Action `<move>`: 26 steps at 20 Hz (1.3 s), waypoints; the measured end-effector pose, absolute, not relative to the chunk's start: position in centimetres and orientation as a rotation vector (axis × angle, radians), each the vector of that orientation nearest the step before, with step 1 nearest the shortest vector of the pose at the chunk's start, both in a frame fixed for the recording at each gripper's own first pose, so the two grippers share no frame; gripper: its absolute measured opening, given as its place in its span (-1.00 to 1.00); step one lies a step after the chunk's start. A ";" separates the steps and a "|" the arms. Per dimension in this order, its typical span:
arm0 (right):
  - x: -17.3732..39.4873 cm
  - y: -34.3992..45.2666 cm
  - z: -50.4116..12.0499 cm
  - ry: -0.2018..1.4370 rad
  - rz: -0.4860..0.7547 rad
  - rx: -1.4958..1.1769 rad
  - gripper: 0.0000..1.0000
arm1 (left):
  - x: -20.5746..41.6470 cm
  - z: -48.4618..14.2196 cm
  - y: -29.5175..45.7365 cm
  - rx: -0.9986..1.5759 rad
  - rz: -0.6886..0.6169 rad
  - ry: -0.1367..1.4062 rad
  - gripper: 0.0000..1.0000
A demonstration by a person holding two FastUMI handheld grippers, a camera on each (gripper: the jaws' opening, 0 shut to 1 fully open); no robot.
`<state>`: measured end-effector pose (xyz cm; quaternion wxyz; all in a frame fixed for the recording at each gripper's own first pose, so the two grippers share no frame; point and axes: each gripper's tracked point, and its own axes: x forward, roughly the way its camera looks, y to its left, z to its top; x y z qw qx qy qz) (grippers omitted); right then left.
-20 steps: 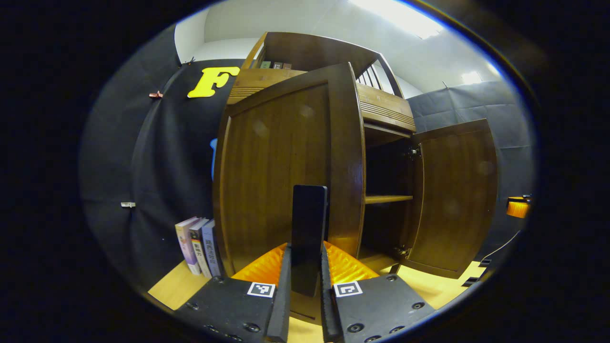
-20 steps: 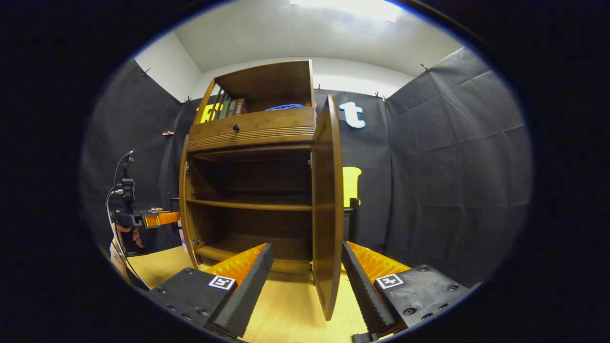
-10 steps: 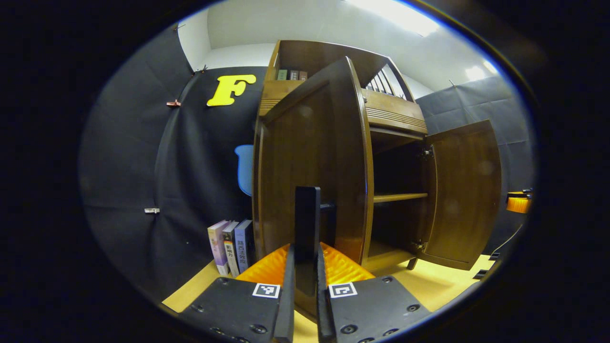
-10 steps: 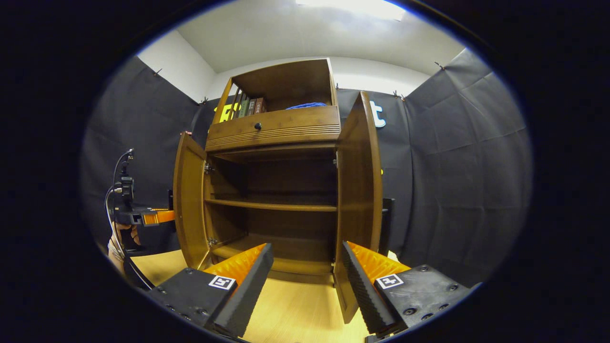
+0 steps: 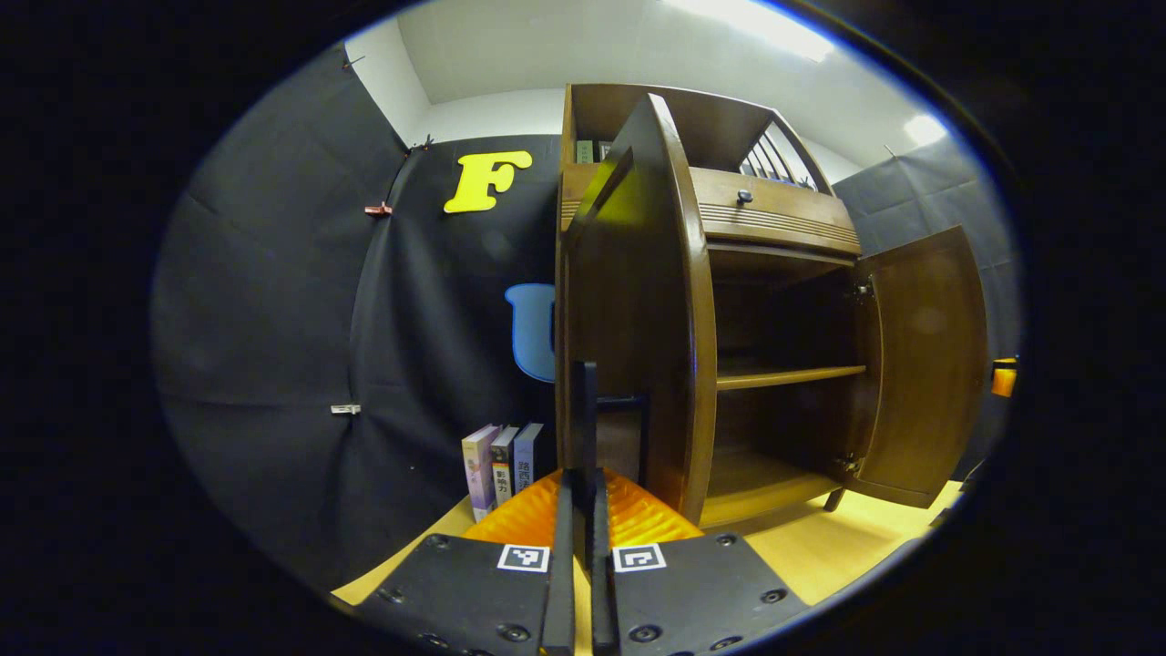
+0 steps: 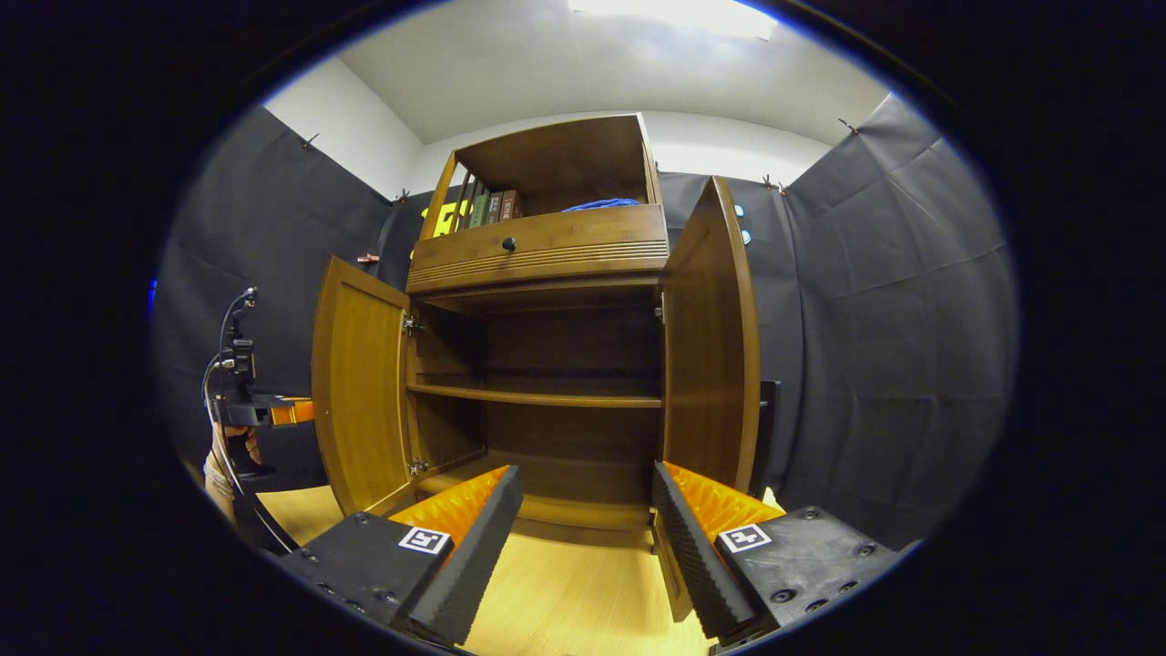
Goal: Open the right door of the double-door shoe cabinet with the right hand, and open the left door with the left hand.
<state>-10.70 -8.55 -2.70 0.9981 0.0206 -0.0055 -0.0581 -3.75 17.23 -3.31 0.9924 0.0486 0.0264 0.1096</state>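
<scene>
Your left hand-held gripper (image 5: 583, 583) is closed down to a thin slit, both fingers pressing on the black handle (image 5: 585, 428) that stands off the left door (image 5: 638, 301). From the left gripper view the door stands nearly edge-on to you, swung well out from the shoe cabinet (image 5: 774, 228). Judging by that angle, this door is close to full swing; ease it the rest of the way along its hinge arc, wrist following the handle so the bar does not twist between the pads. Let go only once the door sits still.

Your right hand-held gripper (image 6: 583, 538) is wide open and holds nothing; its orange-backed fingers (image 6: 692, 547) flank bare space. The right door (image 6: 710, 337) hangs open just beyond the right finger, its own handle (image 6: 763, 437) a dark strip behind the door's edge. Keep that hand clear so it does not nudge the door shut.

Inside, one shelf (image 6: 537, 396) crosses the dark interior, bare as far as you can see. Above sit a drawer with a small knob (image 6: 508, 244) and an upper compartment with books (image 6: 487, 208).

Three books (image 5: 501, 460) stand on the floor (image 5: 820, 556) left of the cabinet, near the left door's path. Watch the clearance there.
</scene>
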 end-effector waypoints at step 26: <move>-6.4 -4.8 -3.2 0.026 0.012 0.047 0.85 | -5.1 0.0 2.0 0.102 0.005 0.001 0.21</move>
